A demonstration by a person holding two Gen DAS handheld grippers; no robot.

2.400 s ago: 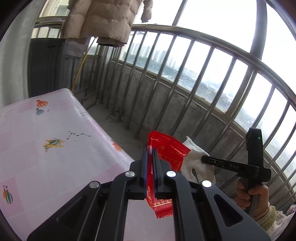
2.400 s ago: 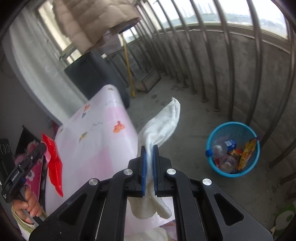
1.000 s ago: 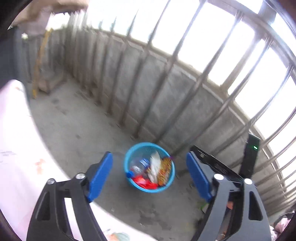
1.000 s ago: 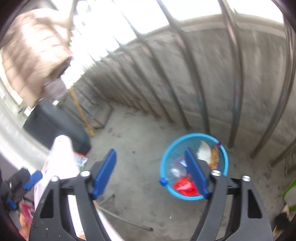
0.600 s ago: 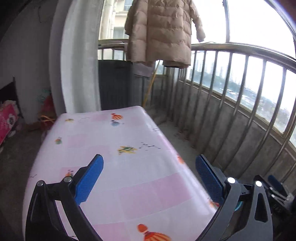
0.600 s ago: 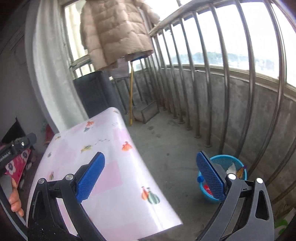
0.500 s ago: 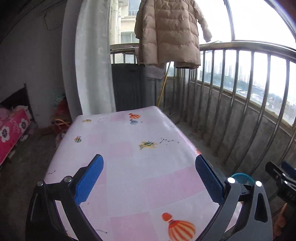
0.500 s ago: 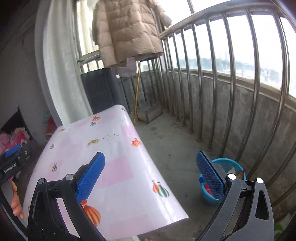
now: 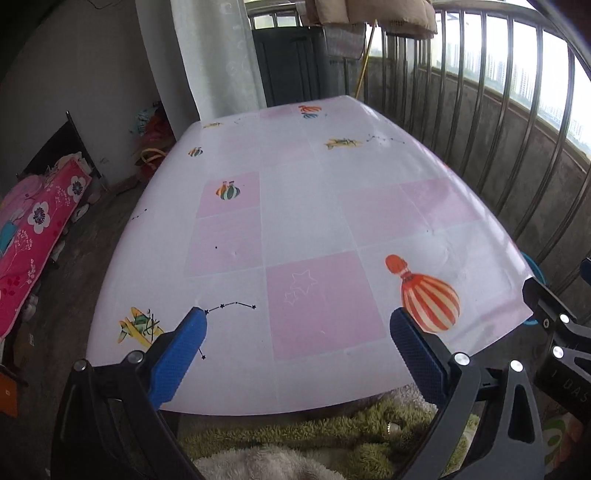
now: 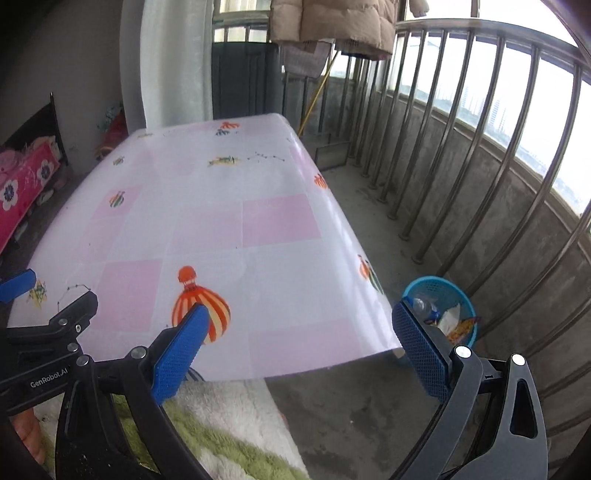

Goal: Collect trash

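While both are hanging over the table (image 9: 295, 206), I'm holding my left gripper (image 9: 297, 350) and right gripper (image 10: 295, 343) wide apart, nothing between; bin (image 10: 448, 291) sitting beside the table.

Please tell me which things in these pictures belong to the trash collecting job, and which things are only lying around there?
Belong to the job:
- round blue plastic basket on the floor, holding a clear bottle and wrappers
- left gripper, open and holding nothing
- right gripper, open and holding nothing

Only lying about:
- table with pink checked balloon-print cover
- beige padded coat hanging by the railing
- pink flowered cloth
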